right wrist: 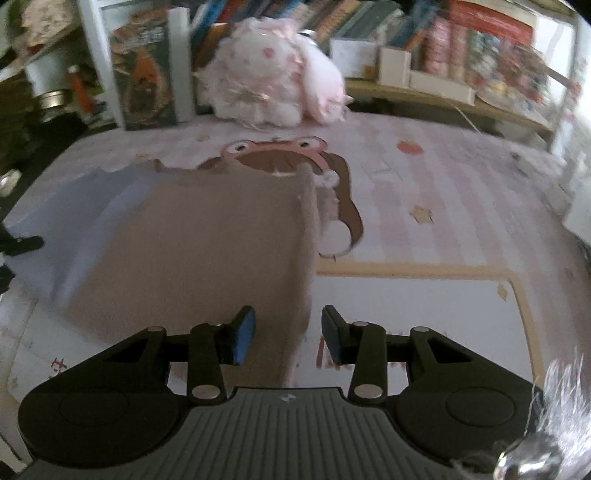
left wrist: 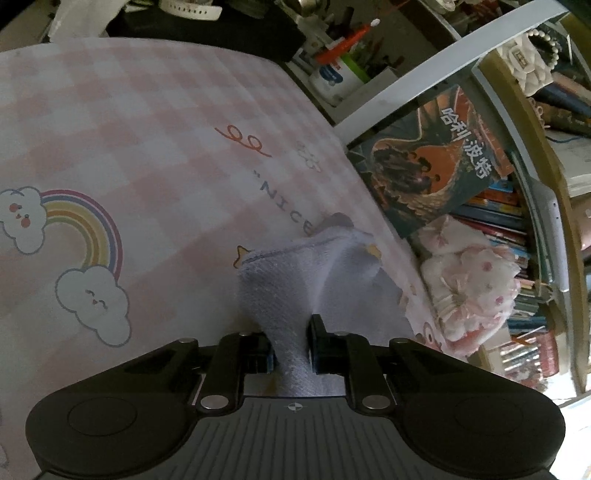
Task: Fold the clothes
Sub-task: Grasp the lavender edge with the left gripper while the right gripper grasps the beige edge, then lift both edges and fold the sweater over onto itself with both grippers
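In the left wrist view, a bunched neck of pale lavender cloth [left wrist: 295, 280] is pinched between the black fingers of the left gripper [left wrist: 290, 347], which are closed tightly on it. From that pinch the cloth is fanned out forward and lifted off the surface, its stitched hem seen across the far edge. Beneath it a pink checked mat [left wrist: 147, 147] is spread, printed with a rainbow, smiling clouds and the word "NICE".

In the right wrist view, the fingers of the right gripper [right wrist: 288, 334] are held apart with a clear gap, and nothing is clasped between their blue pads [right wrist: 244, 336]. Just beyond them the brown side of the cloth [right wrist: 207, 251] is laid fairly flat on the mat, its right edge running away in line with the gap. At its left, lavender folds are raised.

At the far side a fluffy pink-and-white plush toy [right wrist: 273, 77] is set against a bookshelf [right wrist: 461, 33].
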`<state>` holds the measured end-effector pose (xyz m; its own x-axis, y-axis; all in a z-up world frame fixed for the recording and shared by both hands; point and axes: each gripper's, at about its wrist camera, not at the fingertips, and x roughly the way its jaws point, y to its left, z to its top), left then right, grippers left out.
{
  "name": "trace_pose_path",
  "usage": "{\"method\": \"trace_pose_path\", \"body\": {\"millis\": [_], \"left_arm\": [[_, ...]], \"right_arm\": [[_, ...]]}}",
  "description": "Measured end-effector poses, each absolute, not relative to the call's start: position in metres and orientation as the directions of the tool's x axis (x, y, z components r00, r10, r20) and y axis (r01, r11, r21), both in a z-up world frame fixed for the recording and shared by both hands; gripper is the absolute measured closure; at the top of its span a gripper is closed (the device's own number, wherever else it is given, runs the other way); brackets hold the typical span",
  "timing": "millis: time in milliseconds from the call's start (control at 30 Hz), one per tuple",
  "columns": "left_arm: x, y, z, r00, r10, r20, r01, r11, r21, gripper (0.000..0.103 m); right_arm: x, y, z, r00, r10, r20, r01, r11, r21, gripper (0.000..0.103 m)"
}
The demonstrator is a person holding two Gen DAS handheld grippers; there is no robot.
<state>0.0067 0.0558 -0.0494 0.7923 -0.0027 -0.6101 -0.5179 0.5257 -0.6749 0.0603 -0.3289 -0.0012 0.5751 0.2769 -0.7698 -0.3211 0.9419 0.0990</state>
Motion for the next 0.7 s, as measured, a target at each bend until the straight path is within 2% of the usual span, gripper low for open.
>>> {"method": "trace_pose_path", "body": {"millis": [167, 400, 633, 700], "left_arm": [[0.011, 0.037, -0.029, 0.787, 0.077, -0.612, -0.533, 0.584, -0.613, 0.089], [0.017, -0.017, 0.024, 0.83, 0.161, -0.534, -0.477, 0.7, -0.532, 0.09], [0.031, -0.108, 0.077, 0.88, 0.144, -0.453, -0.346, 0.847, -0.404, 0.09], [0.038, -0.146, 0.067, 0.858, 0.116, -0.5, -0.291, 0.913, -0.287, 0.09]], "right_arm": [[0.079, -0.337, -0.012, 0.508, 0.367, -0.779, -0.433, 0.891, 0.137, 0.065], [0.091, -0.349, -0.019, 0.442, 0.469, -0.765, -0.535, 0.822, 0.195, 0.065], [0.099, -0.356, -0.022, 0.391, 0.528, -0.754, -0.597, 0.769, 0.229, 0.065], [0.102, -0.358, -0.023, 0.377, 0.542, -0.751, -0.608, 0.756, 0.241, 0.065]]}}
